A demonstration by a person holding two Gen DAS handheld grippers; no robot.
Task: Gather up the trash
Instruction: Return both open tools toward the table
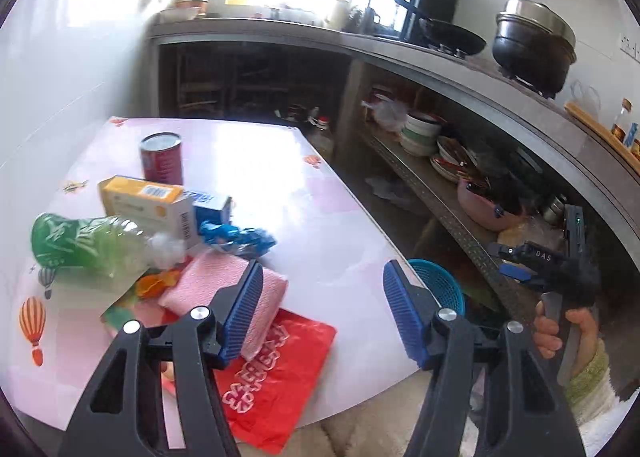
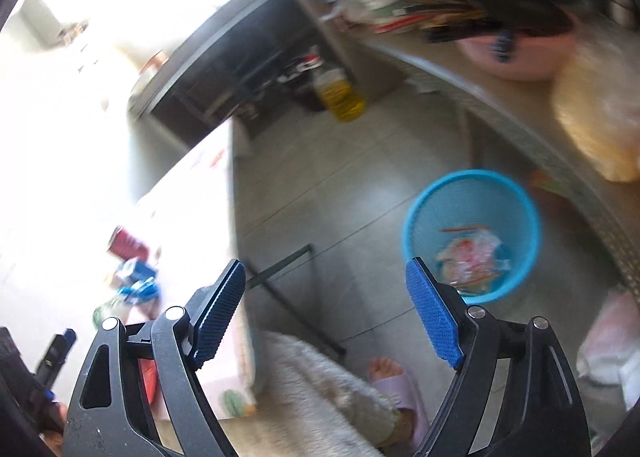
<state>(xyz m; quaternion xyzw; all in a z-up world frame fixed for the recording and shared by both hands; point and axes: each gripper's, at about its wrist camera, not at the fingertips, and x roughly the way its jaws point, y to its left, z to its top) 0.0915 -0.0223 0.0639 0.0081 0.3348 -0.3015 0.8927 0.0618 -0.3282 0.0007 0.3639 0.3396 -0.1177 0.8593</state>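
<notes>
My left tongs (image 1: 323, 311) stand apart with nothing between them, above the table (image 1: 320, 217) edge. Trash is heaped at the table's near left: a green bottle (image 1: 84, 245), yellow box (image 1: 148, 205), red can (image 1: 162, 157), blue wrapper (image 1: 236, 239), pink cloth (image 1: 224, 289) and red bag (image 1: 276, 373). My right tongs (image 2: 326, 313) are also apart and empty, over the floor. The blue basket (image 2: 472, 193) stands on the floor beside the shelf, wrappers inside. The right view is blurred; a slippered foot (image 2: 394, 381) shows below.
</notes>
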